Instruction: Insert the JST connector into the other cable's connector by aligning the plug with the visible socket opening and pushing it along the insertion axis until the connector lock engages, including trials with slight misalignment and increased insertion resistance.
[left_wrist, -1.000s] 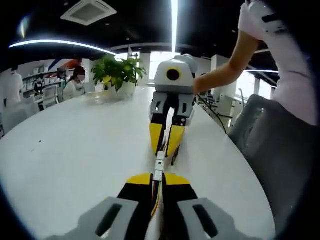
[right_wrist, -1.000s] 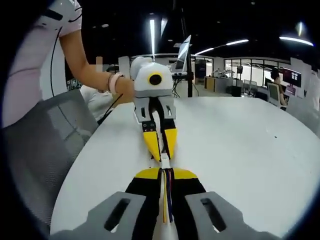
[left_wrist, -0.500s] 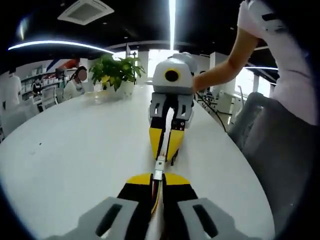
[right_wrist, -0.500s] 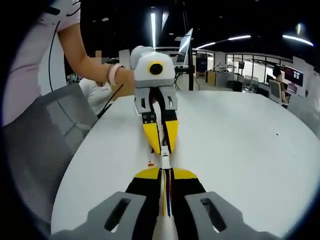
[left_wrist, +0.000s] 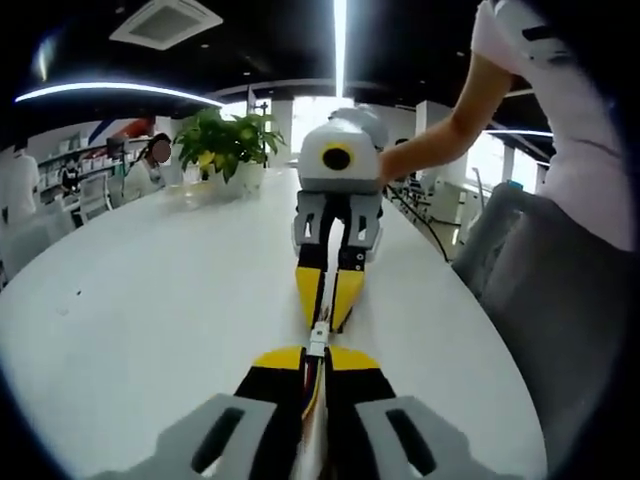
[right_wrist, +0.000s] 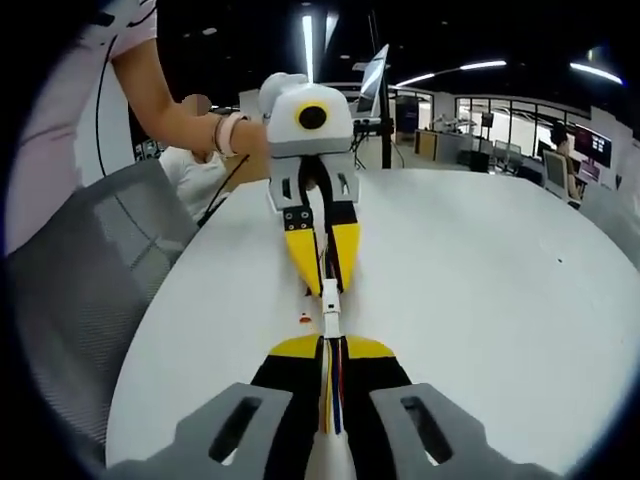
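Note:
In the left gripper view my left gripper (left_wrist: 315, 357) is shut on a cable (left_wrist: 312, 388), and its small white connector (left_wrist: 317, 340) sticks out past the yellow tips. Facing it head-on, the right gripper (left_wrist: 327, 300) holds the other cable. In the right gripper view my right gripper (right_wrist: 330, 347) is shut on coloured wires (right_wrist: 333, 392), with a white connector (right_wrist: 328, 312) at its tips. The left gripper (right_wrist: 323, 262) points straight at it. The two white pieces meet end to end in one line above the white table (right_wrist: 480, 300). How deep they sit together I cannot tell.
A potted plant (left_wrist: 232, 142) stands at the table's far end. A grey chair (left_wrist: 545, 300) is beside the table edge, next to the person's arm (left_wrist: 440, 135). A tiny red speck (right_wrist: 303, 320) lies on the table under the connectors. A tilted screen (right_wrist: 372, 82) stands far behind.
Both views have shifted a little. In the right gripper view the facing gripper sits higher, and more white connector shows between the tips. Both grippers keep their hold.

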